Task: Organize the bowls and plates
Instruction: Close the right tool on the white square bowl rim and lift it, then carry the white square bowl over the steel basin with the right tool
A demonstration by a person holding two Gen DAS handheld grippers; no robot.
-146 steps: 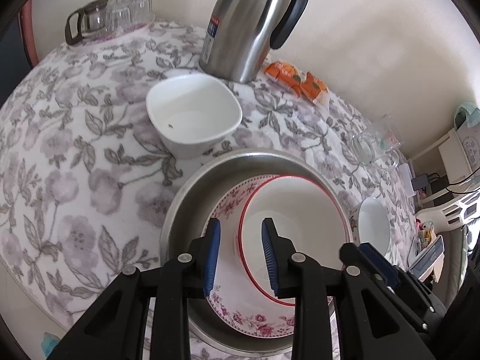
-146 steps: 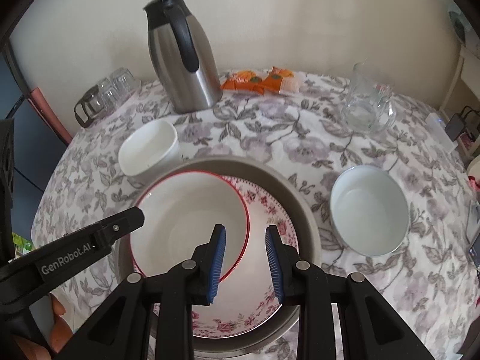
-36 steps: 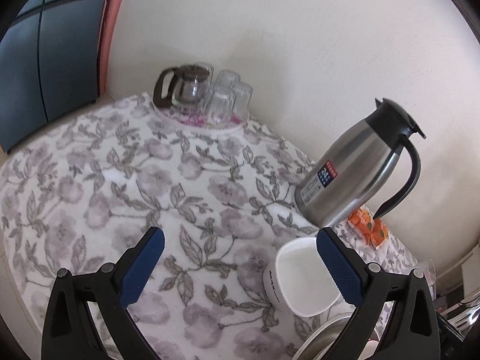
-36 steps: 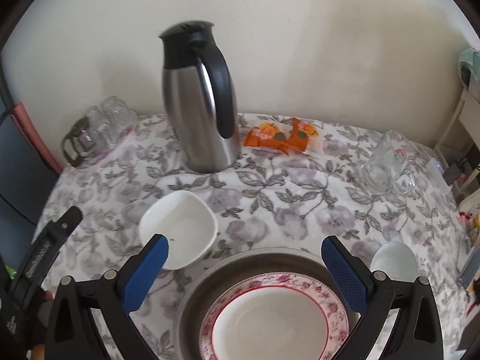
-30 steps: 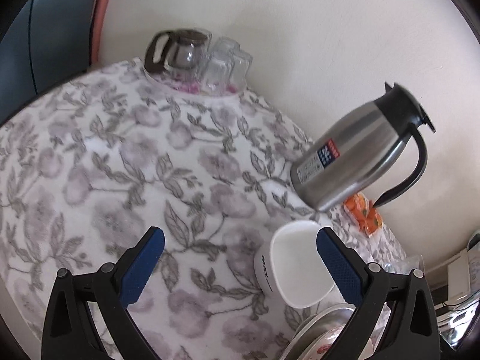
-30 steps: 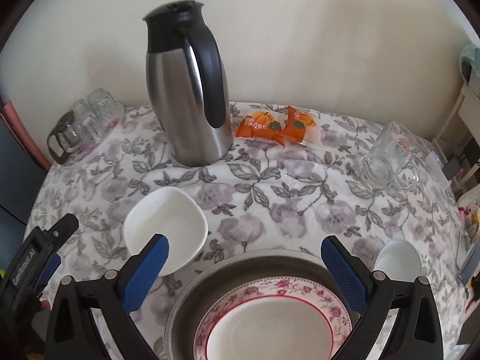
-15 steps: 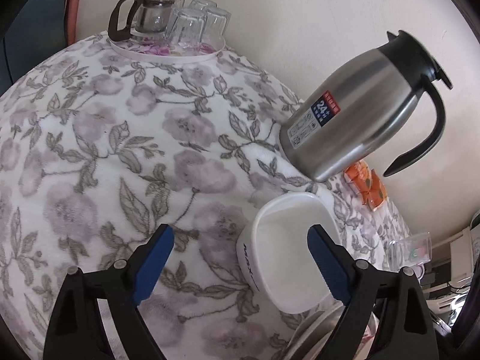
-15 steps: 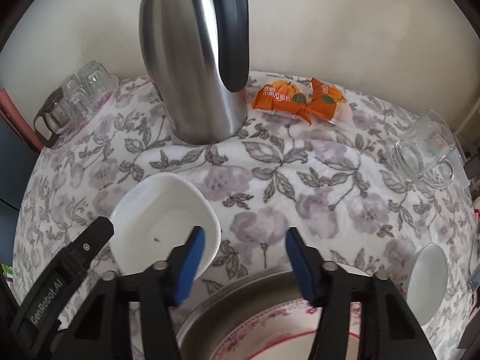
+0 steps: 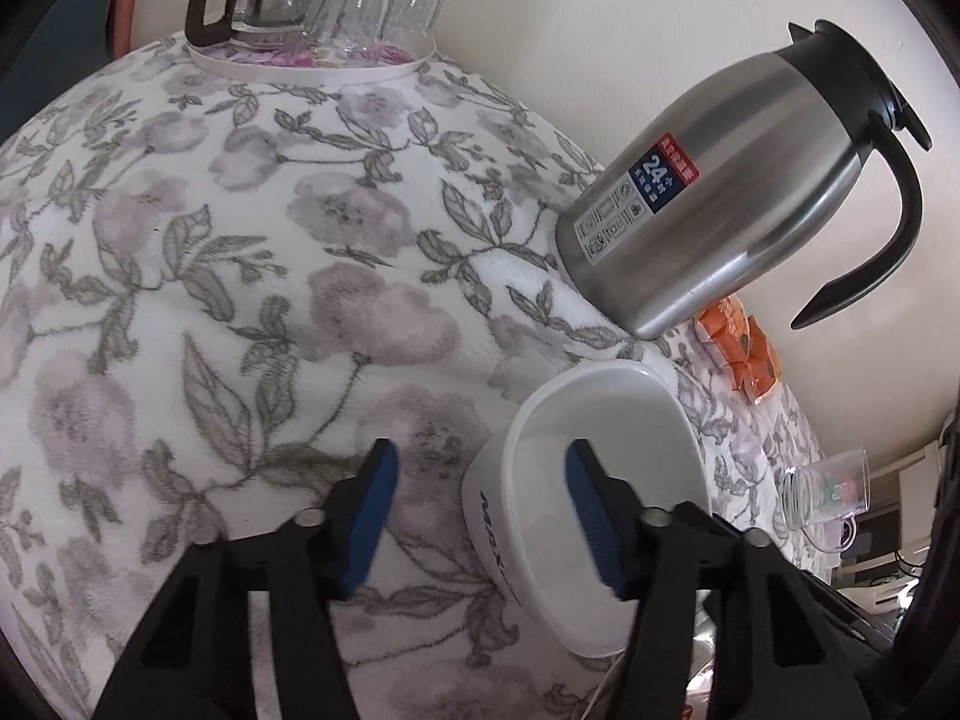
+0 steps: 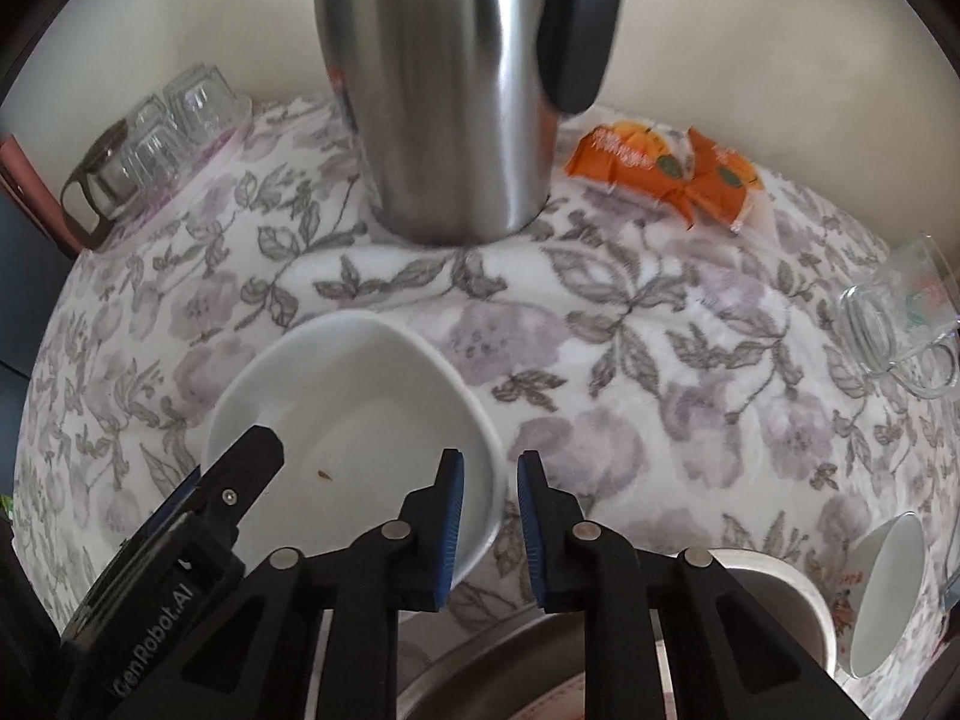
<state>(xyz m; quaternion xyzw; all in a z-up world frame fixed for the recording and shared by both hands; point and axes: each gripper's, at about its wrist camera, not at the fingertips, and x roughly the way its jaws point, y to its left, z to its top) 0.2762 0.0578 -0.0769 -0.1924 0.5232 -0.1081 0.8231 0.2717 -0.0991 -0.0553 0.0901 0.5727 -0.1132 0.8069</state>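
Observation:
A white squarish bowl (image 9: pixel 606 480) (image 10: pixel 354 414) sits on the flowered tablecloth. My left gripper (image 9: pixel 480 510) is open and straddles the bowl's left rim, one finger outside, one inside. My right gripper (image 10: pixel 489 525) straddles the bowl's right rim, its jaws narrowed with a small gap still showing on either side of the rim. The left gripper's body (image 10: pixel 180 546) shows over the bowl in the right wrist view. A metal basin (image 10: pixel 774 594) with a pink flowered plate lies at the bottom edge. A second white bowl (image 10: pixel 882 594) sits at the far right.
A steel thermos jug (image 9: pixel 738 204) (image 10: pixel 456 78) stands just behind the bowl. Orange snack packets (image 10: pixel 666 174) lie to its right. A glass mug (image 10: pixel 900 324) is at the right edge. A tray with a glass pot and tumblers (image 9: pixel 318 6) stands at the back left.
Both grippers moved forward and down onto the white squarish bowl. Both sets of jaws narrowed, the right much more than the left. The basin slid out of view below.

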